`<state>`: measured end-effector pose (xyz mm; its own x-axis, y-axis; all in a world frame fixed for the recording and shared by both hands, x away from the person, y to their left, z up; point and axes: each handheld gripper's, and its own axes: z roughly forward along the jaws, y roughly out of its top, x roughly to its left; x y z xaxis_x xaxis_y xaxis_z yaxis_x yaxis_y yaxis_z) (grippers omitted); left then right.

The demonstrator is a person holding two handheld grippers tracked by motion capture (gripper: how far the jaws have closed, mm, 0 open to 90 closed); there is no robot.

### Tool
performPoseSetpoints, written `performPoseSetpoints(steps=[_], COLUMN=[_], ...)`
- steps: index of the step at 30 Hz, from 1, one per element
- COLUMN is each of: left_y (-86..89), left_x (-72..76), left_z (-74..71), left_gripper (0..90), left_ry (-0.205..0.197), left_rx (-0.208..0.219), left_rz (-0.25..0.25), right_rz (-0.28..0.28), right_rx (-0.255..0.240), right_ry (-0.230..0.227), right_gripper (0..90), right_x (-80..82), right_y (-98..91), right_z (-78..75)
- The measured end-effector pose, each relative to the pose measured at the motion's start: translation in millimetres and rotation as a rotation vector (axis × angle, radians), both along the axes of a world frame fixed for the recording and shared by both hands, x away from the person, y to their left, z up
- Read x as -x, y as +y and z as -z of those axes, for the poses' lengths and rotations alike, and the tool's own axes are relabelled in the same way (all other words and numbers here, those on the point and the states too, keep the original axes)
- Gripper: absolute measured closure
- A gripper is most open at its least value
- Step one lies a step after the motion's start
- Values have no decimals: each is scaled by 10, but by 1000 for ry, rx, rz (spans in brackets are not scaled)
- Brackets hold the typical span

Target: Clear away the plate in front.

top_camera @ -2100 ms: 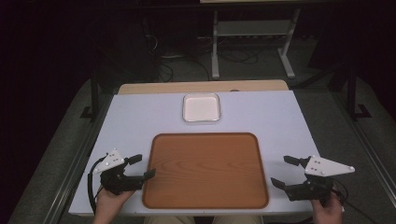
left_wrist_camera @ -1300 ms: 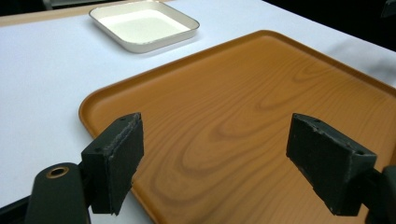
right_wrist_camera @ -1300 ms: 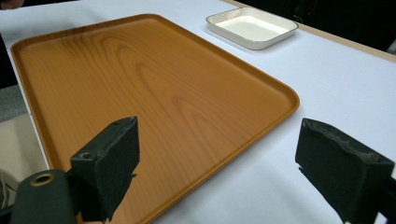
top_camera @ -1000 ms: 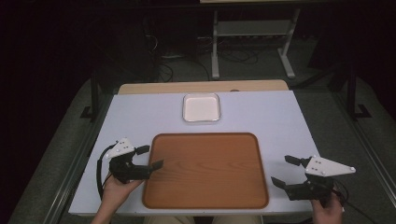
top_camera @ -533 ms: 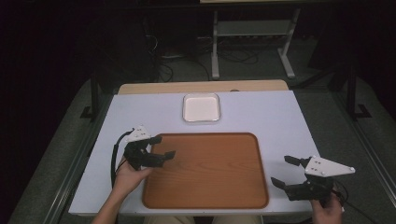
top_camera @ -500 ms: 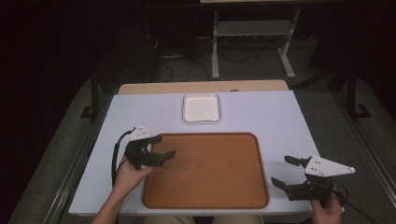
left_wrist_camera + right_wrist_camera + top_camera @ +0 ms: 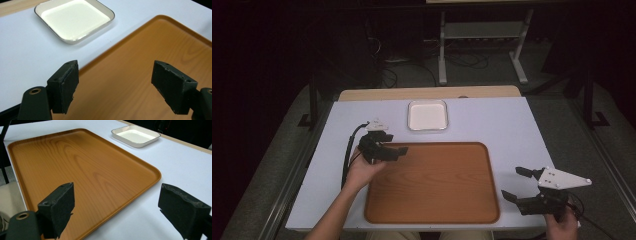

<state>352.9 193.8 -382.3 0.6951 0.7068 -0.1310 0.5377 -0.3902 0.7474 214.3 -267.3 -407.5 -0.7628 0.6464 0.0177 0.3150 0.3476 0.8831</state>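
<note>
wooden tray on white table | white square dish beyond tray | metal stand behind

Dark room, metal stand behind table

Wooden tray cropped at the left gripper view's edges.

1. We see a wooden tray lying on the pale table, near the person's edge
2. A small white dish sits just beyond the tray's far edge, apart from it
3. Our left gripper hangs over the tray's far left corner, jaws parted
4. Our right gripper rests off the tray's right side, near its front corner, jaws spread wide
</note>
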Motion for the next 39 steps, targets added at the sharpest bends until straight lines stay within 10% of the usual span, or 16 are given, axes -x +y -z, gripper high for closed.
performPoseSetpoints(steps=[39], left_y=[-352], left_x=[-1323], left_z=[100], left_gripper=[235], left_ry=[182], left_rx=[-3], left_rz=[-152], right_rz=[-11], right_rx=[-10], right_ry=[2], right_gripper=[127], right_x=[-17], right_y=[-18], right_z=[18])
